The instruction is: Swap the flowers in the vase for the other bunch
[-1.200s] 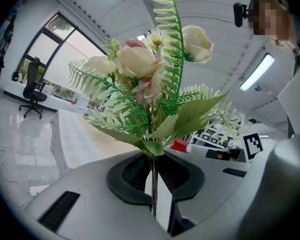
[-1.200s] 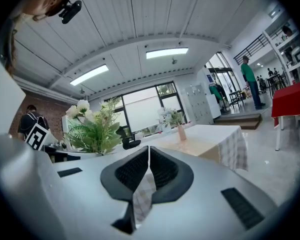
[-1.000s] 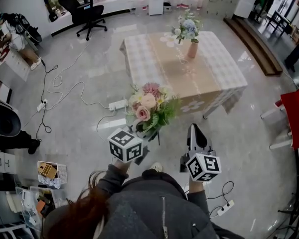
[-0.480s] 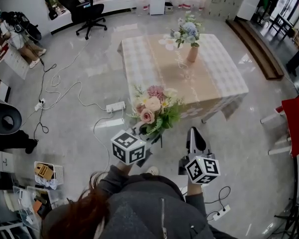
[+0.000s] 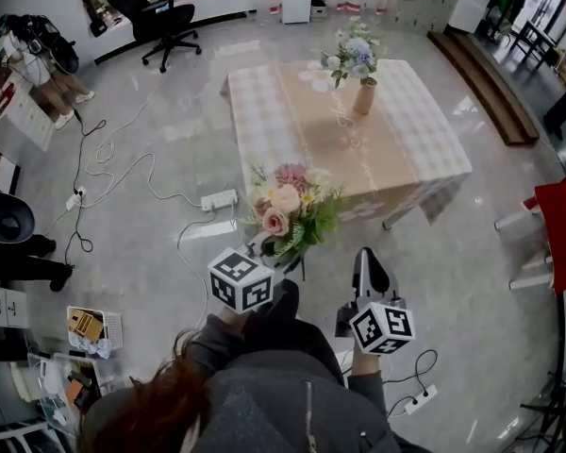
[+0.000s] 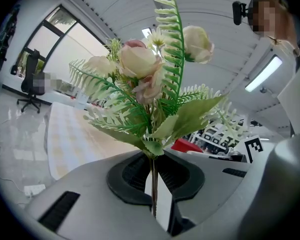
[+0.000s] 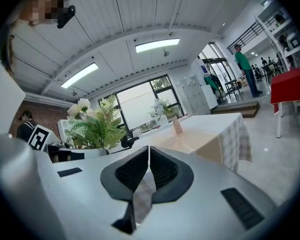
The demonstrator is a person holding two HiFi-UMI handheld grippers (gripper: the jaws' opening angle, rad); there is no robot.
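A bunch of pink and cream flowers with green ferns (image 5: 288, 210) stands upright in my left gripper (image 5: 272, 256), which is shut on its thin stem (image 6: 153, 184). The jaws pinch the stem between their dark pads (image 6: 127, 176). My right gripper (image 5: 368, 260) hangs beside it, shut and empty, its pads (image 7: 162, 169) pressed together. Far ahead, a beige vase (image 5: 364, 95) with blue and white flowers (image 5: 352, 55) stands on a table with a checked cloth (image 5: 292, 121). The right gripper view shows the vase (image 7: 176, 125) in the distance and the held bunch (image 7: 92, 124) to its left.
A power strip with cables (image 5: 217, 199) lies on the floor between me and the table. A black office chair (image 5: 165, 22) stands at the back left, a red-draped chair (image 5: 561, 225) at the right. Boxes and clutter (image 5: 90, 327) sit at the lower left.
Both grippers and the bunch have sunk slightly in the head view. A dark leg now shows between the grippers, and the table has shifted a little in the picture.
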